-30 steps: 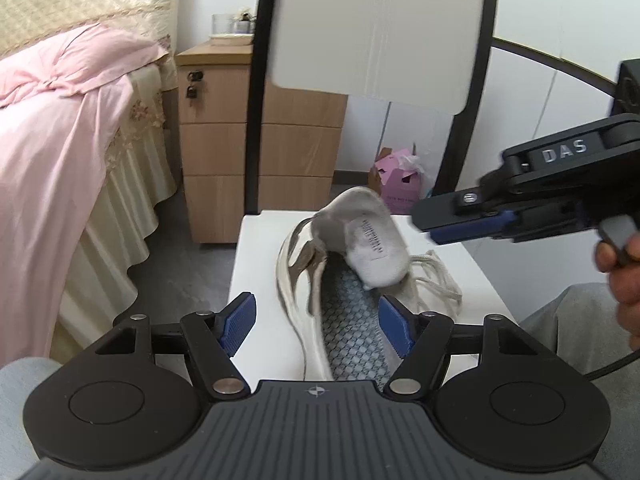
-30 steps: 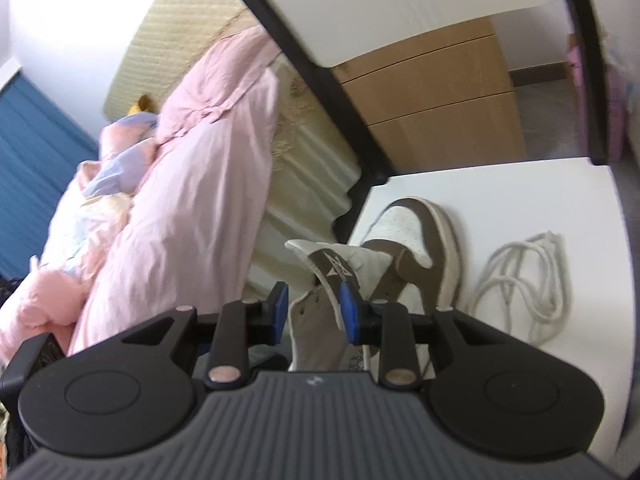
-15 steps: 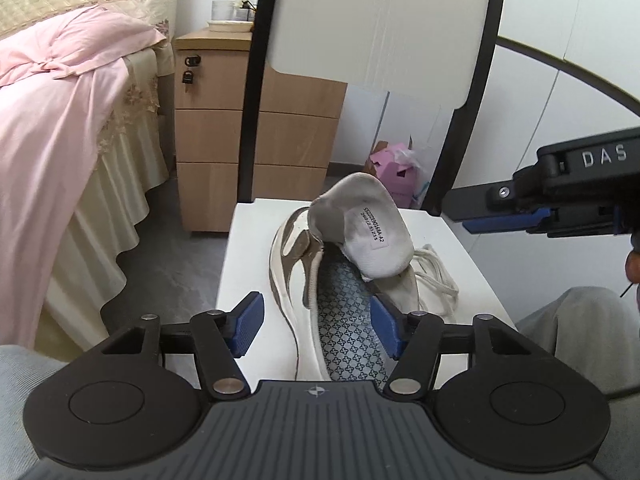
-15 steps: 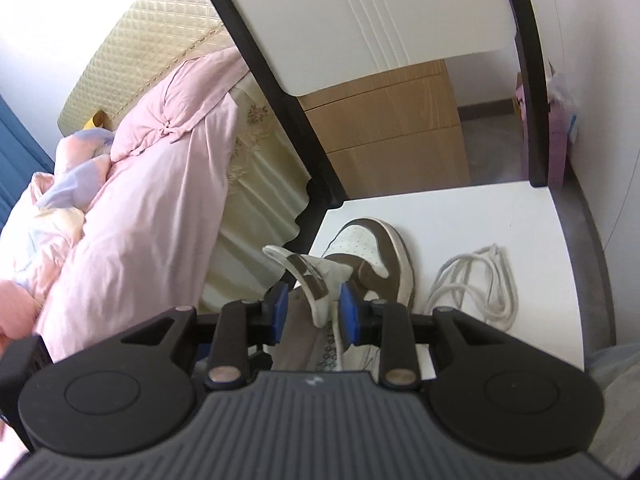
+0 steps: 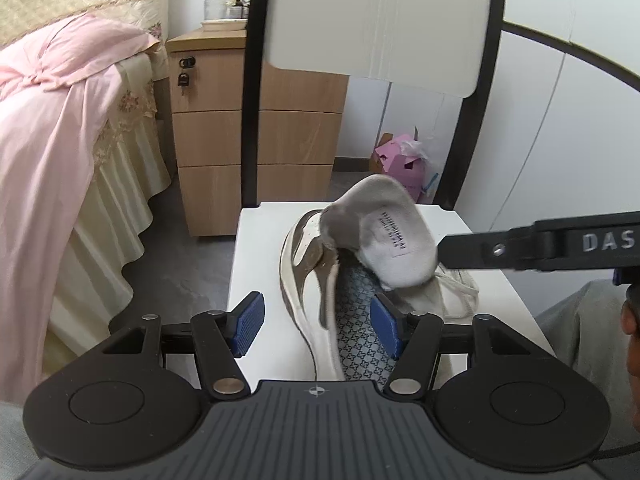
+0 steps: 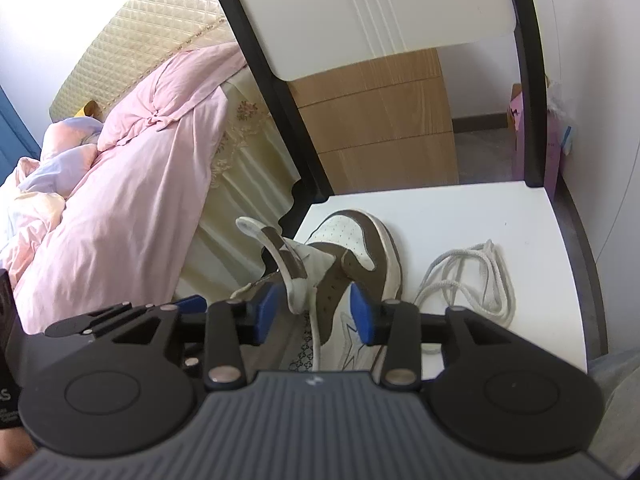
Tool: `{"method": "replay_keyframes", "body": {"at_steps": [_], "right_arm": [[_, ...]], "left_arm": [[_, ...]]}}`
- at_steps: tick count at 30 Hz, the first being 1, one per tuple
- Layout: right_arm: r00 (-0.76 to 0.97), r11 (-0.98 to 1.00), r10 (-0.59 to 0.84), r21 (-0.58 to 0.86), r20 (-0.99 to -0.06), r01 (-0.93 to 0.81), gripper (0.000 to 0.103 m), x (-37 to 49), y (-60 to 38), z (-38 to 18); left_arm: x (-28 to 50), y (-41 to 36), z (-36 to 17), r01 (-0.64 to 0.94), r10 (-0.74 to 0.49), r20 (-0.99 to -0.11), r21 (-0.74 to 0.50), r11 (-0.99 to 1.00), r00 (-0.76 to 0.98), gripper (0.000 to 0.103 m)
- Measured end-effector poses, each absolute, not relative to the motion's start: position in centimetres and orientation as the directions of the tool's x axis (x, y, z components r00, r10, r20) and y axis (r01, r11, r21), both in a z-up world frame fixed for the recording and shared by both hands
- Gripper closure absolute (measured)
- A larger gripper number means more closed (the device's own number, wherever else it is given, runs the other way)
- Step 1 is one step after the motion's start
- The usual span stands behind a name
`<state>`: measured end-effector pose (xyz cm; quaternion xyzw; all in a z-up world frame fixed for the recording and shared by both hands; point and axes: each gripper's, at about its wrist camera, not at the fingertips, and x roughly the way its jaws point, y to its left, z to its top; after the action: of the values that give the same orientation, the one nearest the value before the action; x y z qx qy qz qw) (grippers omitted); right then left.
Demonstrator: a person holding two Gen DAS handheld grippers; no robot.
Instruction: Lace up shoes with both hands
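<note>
A white chair seat (image 6: 480, 216) carries a brown-and-white shoe (image 6: 360, 248), its long axis running from the heel, nearest both cameras, to the toe at the chair's back. The shoe is unlaced: its tongue (image 5: 384, 240) is pulled up and forward, exposing the patterned insole. The loose white lace (image 6: 468, 280) lies coiled on the seat just beside the shoe, on the side toward the right gripper (image 6: 316, 312), which is therefore judged nearer to it. That gripper's jaws have just been opening; the tongue stands between them, unclamped on the far side at least. The left gripper (image 5: 316, 324) is half open over the shoe's near rim, gripping nothing.
</note>
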<state>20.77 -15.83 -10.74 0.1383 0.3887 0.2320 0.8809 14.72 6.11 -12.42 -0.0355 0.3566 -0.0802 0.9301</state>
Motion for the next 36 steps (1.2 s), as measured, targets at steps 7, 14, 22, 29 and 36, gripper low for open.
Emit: {"method": "replay_keyframes", "body": {"at_steps": [7,14,22,29,36], "right_arm": [[0.618,0.859,0.511,0.375,-0.598,-0.348,0.048,20.8,-15.8,-10.7],[0.615,0.842,0.535,0.302,-0.579,-0.448,0.048,22.0,-14.7,-9.8],[0.581,0.764,0.575,0.124,-0.577,-0.633,0.055,24.2,-9.6,-9.7],[0.548,0.721,0.562,0.043,-0.619,-0.691,0.090,25.4,-7.1,-10.6],[0.495,0.715,0.505,0.022,-0.707,-0.699,0.093,24.9,-7.8,-11.1]], "left_arm": [[14.0,6.8,-12.9,0.149,-0.208,-0.643,-0.145,0.978,0.737,0.040],[14.8,7.0,-13.3,0.154,-0.223,-0.641,-0.163,0.975,0.734,0.051],[15.8,7.3,-13.7,0.155,-0.246,-0.616,-0.199,0.968,0.749,0.077],[16.1,8.0,-13.9,0.144,-0.278,-0.602,-0.262,0.954,0.748,0.089],[16.5,9.7,-14.1,0.083,-0.304,-0.608,-0.364,0.928,0.734,0.089]]}}
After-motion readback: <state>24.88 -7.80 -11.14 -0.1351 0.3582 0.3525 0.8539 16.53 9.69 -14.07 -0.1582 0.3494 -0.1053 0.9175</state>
